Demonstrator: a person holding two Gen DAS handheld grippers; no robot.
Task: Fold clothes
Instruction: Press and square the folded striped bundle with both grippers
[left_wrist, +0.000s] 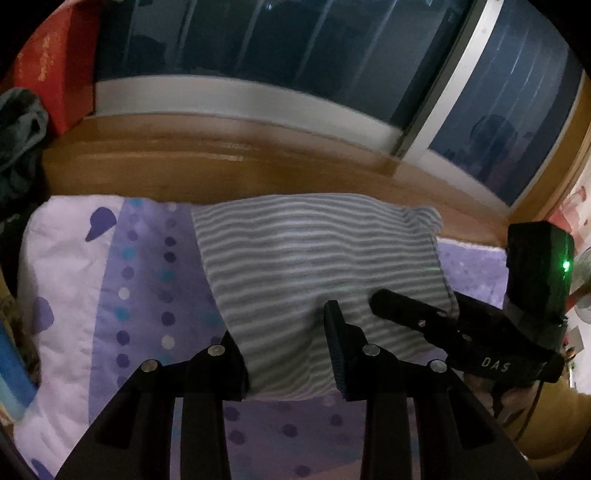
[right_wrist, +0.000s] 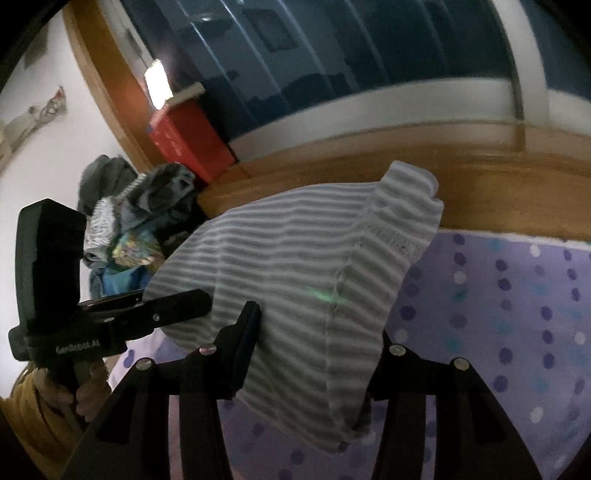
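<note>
A grey-and-white striped garment is stretched over the purple dotted bedsheet. In the left wrist view its near edge runs between my left gripper's fingers, which are shut on the cloth. My right gripper comes in from the right and grips the same near edge close by. In the right wrist view the garment hangs bunched between my right gripper's fingers. Its right finger is hidden behind the fabric. My left gripper holds the cloth's left edge there, with a person's hand below it.
A wooden ledge runs behind the bed under a dark window. A red box stands on the ledge at the left. A pile of dark clothes lies beside it. Bare sheet spreads to the right.
</note>
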